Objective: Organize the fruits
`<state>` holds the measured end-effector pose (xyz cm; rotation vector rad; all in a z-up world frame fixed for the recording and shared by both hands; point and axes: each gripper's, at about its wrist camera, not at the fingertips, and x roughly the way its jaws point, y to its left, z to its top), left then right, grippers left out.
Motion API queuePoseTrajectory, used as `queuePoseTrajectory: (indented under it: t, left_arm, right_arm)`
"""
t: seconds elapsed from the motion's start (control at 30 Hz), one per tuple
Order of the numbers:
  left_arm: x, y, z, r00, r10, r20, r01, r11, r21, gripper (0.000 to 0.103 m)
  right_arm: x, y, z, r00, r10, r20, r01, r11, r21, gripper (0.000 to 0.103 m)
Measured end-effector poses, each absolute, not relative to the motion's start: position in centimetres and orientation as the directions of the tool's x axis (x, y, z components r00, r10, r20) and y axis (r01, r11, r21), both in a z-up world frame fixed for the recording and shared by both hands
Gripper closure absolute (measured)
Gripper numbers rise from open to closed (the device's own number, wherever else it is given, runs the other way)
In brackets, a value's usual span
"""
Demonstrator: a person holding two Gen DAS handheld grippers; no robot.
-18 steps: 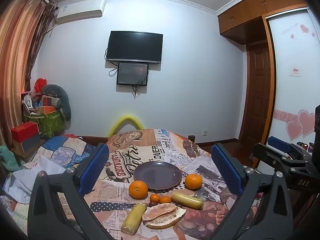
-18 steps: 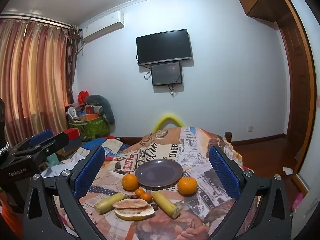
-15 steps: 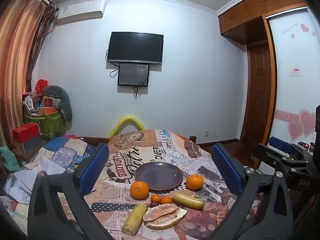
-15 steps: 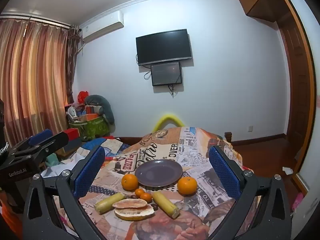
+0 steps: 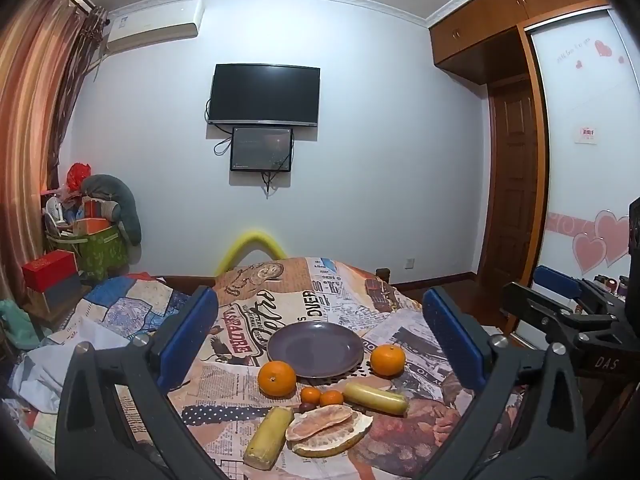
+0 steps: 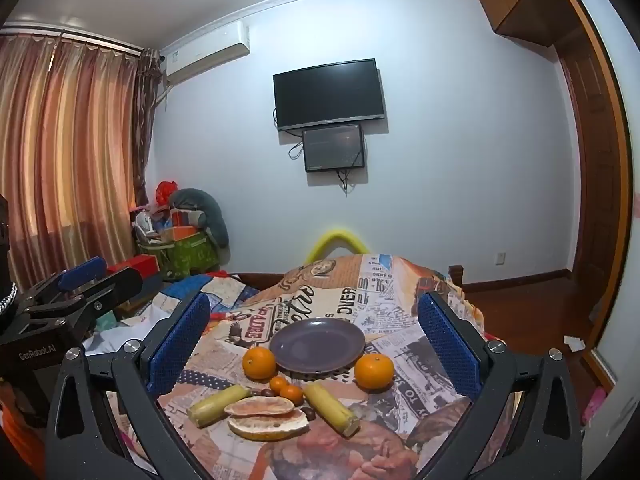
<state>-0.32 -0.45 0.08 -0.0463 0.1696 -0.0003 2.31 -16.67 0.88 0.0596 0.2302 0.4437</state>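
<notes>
Both grippers wide open, nothing between the pads. Left gripper [image 5: 320, 336] and right gripper [image 6: 314, 336] hover side by side short of the fruit, pointing slightly down at the table, no contact with anything.

Key relation: all fruit lies ahead of and below both tools, centred between each pair of jaws. The empty round dark-purple plate [image 5: 315, 348] sits farthest out; the fruit is clustered on the near side of it, so any pick is a reach forward and down, then a carry further forward to the plate. My read: nothing is on the plate yet, task not started.

Nearest to both tools: peeled pink pomelo pieces [image 5: 328, 428], two, stacked and touching.

Two yellow cylindrical corn-like pieces, one each side: left one [image 5: 270, 434] has its long axis running roughly away from the tool; right one [image 5: 374, 398] lies across the left view, diagonal in the right view. Neither arm clearly nearer; each side's piece suits its own arm.

Count:
- large oranges: two, left [image 5: 277, 378] and right [image 5: 387, 359], flanking the plate rim
- small tangerines [image 5: 320, 397]: two, touching
- small dark round fruit by the tangerines: two, type unclear

All on a newspaper-print tablecloth [image 5: 304, 304].
</notes>
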Motion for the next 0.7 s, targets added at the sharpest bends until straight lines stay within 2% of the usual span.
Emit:
queuePoseTrajectory:
  t: [0.7]
  left_arm:
    - [0.14, -0.45, -0.57, 0.983, 0.008, -0.181, -0.016, 0.999, -0.041, 0.0]
  right_arm:
    - [2.54, -16.66, 0.34, 0.879, 0.428, -0.211, -0.416, 0.904, 0.1, 0.0]
